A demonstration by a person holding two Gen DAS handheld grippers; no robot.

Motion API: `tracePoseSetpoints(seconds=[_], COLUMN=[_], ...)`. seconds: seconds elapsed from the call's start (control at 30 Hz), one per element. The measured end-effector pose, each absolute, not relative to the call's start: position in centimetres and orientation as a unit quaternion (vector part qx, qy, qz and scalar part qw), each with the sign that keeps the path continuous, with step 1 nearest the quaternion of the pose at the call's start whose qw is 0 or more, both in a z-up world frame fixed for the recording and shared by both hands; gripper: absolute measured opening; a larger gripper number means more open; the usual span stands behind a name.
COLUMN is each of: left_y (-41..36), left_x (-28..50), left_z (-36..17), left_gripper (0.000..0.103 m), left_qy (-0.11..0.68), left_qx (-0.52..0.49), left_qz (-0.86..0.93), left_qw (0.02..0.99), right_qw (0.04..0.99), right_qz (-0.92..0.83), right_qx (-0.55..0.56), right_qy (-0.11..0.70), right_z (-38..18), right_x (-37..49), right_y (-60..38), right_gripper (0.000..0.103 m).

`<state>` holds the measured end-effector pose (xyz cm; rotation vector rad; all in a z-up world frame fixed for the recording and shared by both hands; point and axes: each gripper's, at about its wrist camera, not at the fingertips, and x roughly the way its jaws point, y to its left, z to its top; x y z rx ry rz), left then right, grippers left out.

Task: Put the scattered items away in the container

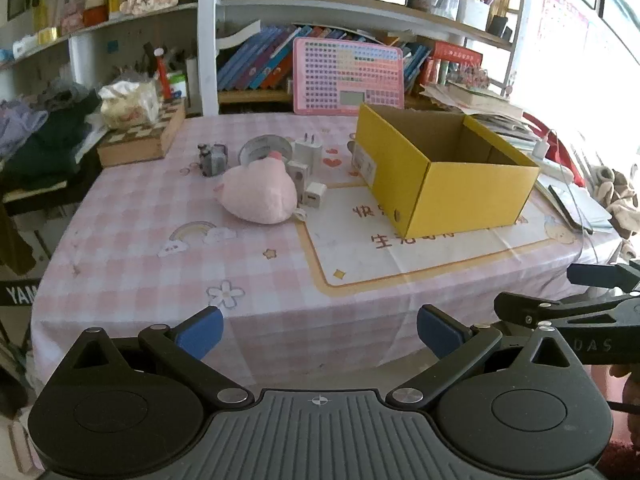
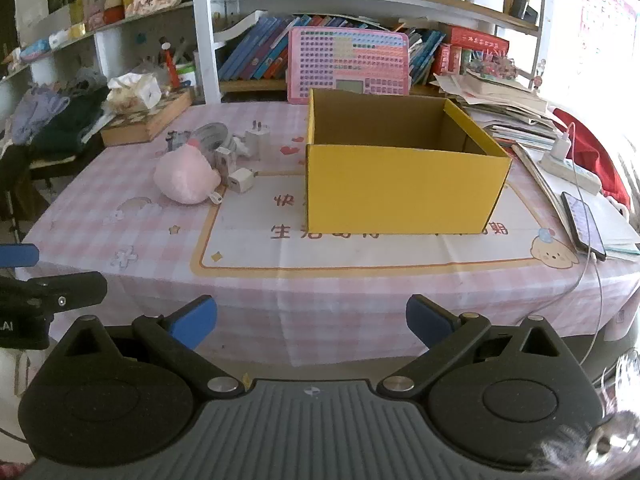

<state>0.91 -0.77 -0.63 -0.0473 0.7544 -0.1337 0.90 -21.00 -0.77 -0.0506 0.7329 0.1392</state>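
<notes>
Yellow box [image 2: 404,188], pink plush [image 1: 258,194], pink-checked tablecloth [image 1: 160,208]

Plush toy [image 1: 258,196] lies left of box [image 1: 476,196].

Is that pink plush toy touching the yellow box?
Apart. The right wrist view shows bare tablecloth between the pink plush toy and the yellow box.

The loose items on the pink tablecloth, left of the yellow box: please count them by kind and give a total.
White chargers and plug adapters: 3
Pink plush toy: 1
Tape roll: 1
Small grey object, too blurred to name: 1
Total: 6, none yet in the yellow box.
</notes>
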Motion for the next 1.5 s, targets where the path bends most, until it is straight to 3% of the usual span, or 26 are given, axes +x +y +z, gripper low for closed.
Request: tracePoseSetpoints(seconds=[0.83,1.5], left_y=[-1.0,-0.5], left_x=[1.2,0.6], left_z=[-0.7,-1.4], left_gripper=[0.103,0.103], left_qy=[0.353,0.370], left_qx=[0.003,-0.003], left_qz=[-0.078,-0.087], left_qw=[0.932,0.925], right_qw=[0.935,0.930], right_qz=[0.084,0.061], right_qx=[-0.068,-0.022], right_qy=[0.337,0.363], right_z=[-0.5,-1.1], right_x=[1.9,0.9], right_y=[-20.2,-20.1], right_gripper=[0.102,0.102])
